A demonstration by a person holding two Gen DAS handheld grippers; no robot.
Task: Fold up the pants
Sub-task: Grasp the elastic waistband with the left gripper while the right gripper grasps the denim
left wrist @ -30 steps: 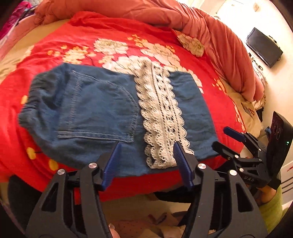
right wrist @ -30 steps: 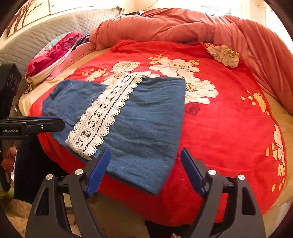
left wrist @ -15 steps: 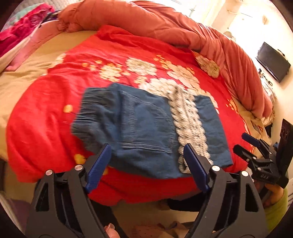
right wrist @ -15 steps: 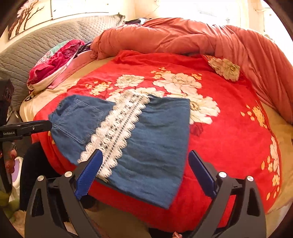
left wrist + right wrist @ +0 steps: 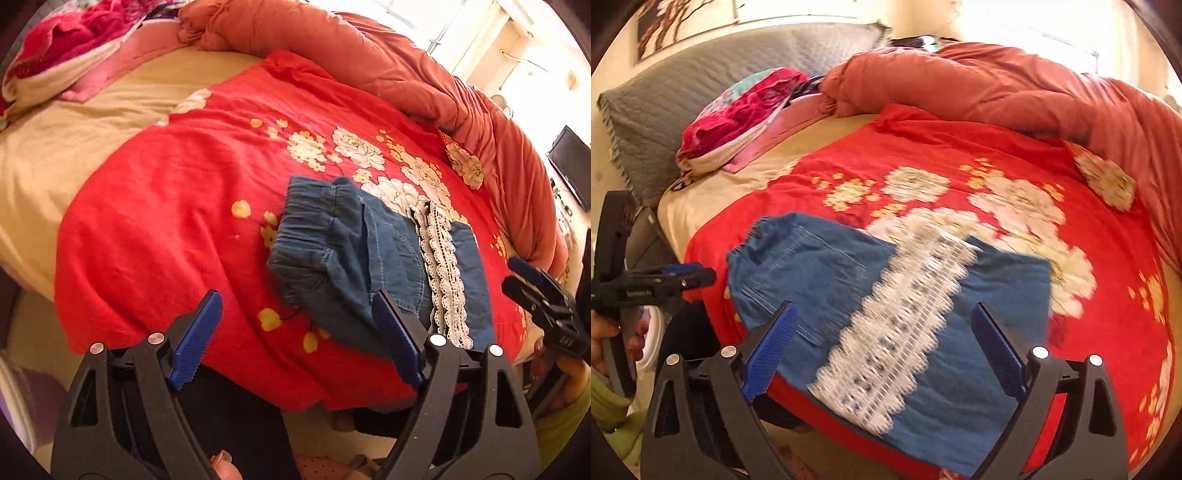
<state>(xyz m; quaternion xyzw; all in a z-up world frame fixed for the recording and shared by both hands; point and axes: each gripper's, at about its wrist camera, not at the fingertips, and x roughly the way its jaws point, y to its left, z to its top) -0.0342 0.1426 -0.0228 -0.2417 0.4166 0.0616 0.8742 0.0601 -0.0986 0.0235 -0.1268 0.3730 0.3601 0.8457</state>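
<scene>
The pants [image 5: 886, 314] lie folded near the front edge of the red blanket [image 5: 1108, 295], lace hem [image 5: 897, 332] on top, waistband bunched at the left. My left gripper [image 5: 295, 339] and right gripper [image 5: 882, 354], both just opened wide, hold nothing. If I grab one layer only (denim slides), the fold could skew or slip off the edge.
</scene>
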